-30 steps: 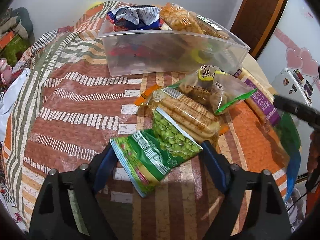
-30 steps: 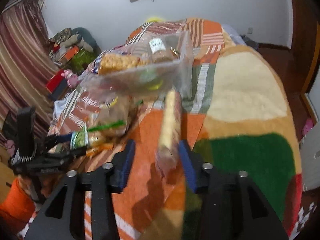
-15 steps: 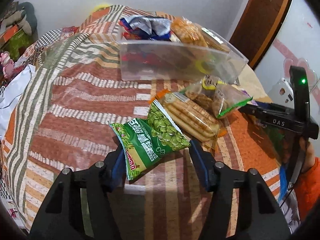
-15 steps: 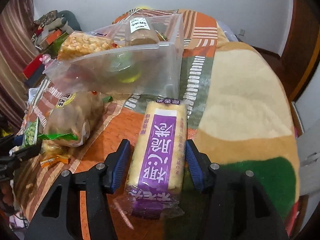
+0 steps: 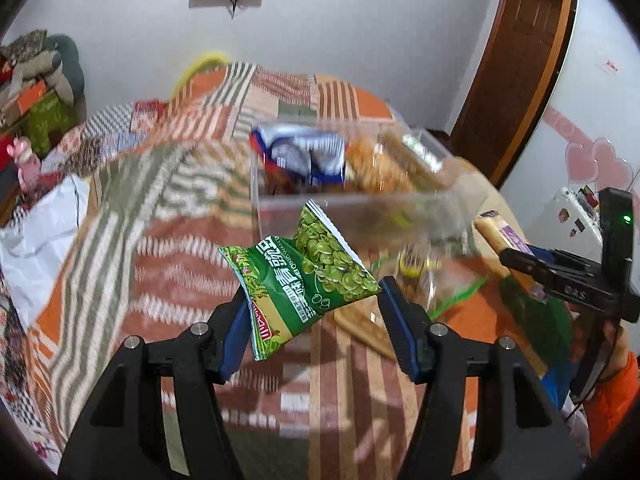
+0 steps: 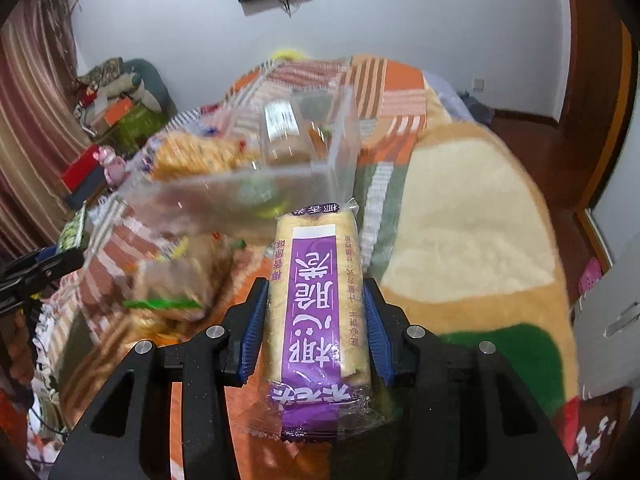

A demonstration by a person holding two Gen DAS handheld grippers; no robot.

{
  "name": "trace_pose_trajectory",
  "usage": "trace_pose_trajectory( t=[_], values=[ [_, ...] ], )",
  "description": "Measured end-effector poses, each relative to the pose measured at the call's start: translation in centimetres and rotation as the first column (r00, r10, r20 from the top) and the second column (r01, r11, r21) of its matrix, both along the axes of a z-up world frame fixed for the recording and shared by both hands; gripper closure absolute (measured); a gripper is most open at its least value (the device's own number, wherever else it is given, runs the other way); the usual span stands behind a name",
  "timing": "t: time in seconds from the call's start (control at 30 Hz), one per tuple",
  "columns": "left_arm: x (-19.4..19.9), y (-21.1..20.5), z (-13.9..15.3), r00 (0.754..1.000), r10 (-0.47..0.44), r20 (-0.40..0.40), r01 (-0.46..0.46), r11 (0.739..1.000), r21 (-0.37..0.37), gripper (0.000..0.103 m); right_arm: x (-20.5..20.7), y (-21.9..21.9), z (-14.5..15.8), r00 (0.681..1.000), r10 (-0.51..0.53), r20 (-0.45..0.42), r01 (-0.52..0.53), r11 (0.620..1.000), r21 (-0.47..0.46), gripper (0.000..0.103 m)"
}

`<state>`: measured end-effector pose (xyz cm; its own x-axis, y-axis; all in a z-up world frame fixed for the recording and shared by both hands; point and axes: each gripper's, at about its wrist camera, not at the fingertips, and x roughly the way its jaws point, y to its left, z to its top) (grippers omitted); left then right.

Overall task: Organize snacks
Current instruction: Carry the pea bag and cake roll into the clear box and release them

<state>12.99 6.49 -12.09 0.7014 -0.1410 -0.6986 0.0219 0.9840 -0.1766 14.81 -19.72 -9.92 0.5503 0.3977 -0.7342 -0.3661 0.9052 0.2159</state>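
Observation:
My left gripper (image 5: 314, 304) is shut on a green pea snack bag (image 5: 304, 272) and holds it up in the air in front of the clear plastic bin (image 5: 352, 216). The bin holds several snack packs. My right gripper (image 6: 316, 308) is shut on a long purple-labelled cracker pack (image 6: 316, 292), lifted near the bin's corner (image 6: 336, 176). The right gripper with its pack also shows in the left wrist view (image 5: 532, 260). The left gripper shows at the left edge of the right wrist view (image 6: 36, 268).
Clear bags of biscuits lie on the patterned bedspread (image 5: 152, 240) before the bin, in the left wrist view (image 5: 424, 280) and the right wrist view (image 6: 172, 284). A wooden door (image 5: 516, 60) stands at the right. Clutter (image 6: 116, 108) sits by the far wall.
Both grippers have lifted their packs off the bed. The pea bag rose toward the bin's front wall, and the cracker pack rose toward the bin's corner.

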Motion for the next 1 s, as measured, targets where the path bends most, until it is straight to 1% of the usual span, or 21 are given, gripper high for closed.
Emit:
trace_pose_trajectory(
  t=[0.17, 0.3, 0.4, 0.5, 0.67, 0.83, 1.0],
  values=[
    [1.9, 0.0, 1.8, 0.999, 0.000, 0.045, 0.000, 1.000, 0.000, 0.042, 0.3, 0.5, 2.8, 0.997, 0.003, 0.076, -0.006, 0.999, 0.034, 0.061],
    [4.2, -0.1, 2.2, 0.999, -0.002, 0.042, 0.003, 1.000, -0.006, 0.042, 1.1, 1.4, 4.4, 0.993, 0.010, 0.122, -0.017, 0.998, 0.056, 0.061],
    [5.7, -0.3, 1.9, 0.999, -0.001, 0.035, 0.001, 1.000, 0.006, 0.042, 2.0, 2.3, 5.0, 0.989, 0.018, 0.144, -0.029, 0.997, 0.074, 0.061],
    [7.2, -0.3, 1.5, 1.000, 0.001, 0.018, -0.001, 1.000, -0.002, 0.042, 3.0, 3.3, 5.4, 0.987, 0.034, 0.158, -0.048, 0.995, 0.086, 0.061],
    [9.3, 0.1, 0.6, 1.000, 0.007, -0.011, -0.007, 0.999, -0.038, 0.042, 4.9, 5.4, 5.4, 0.985, 0.072, 0.159, -0.086, 0.993, 0.084, 0.061],
    [11.1, -0.1, 0.1, 1.000, 0.004, -0.020, -0.004, 1.000, -0.024, 0.043, 7.0, 7.5, 4.8, 0.986, 0.105, 0.131, -0.116, 0.990, 0.080, 0.061],
    [12.4, 0.0, -0.7, 0.999, 0.007, -0.037, -0.008, 1.000, -0.027, 0.044, 8.8, 9.4, 4.1, 0.986, 0.132, 0.097, -0.139, 0.988, 0.066, 0.061]
  ],
)
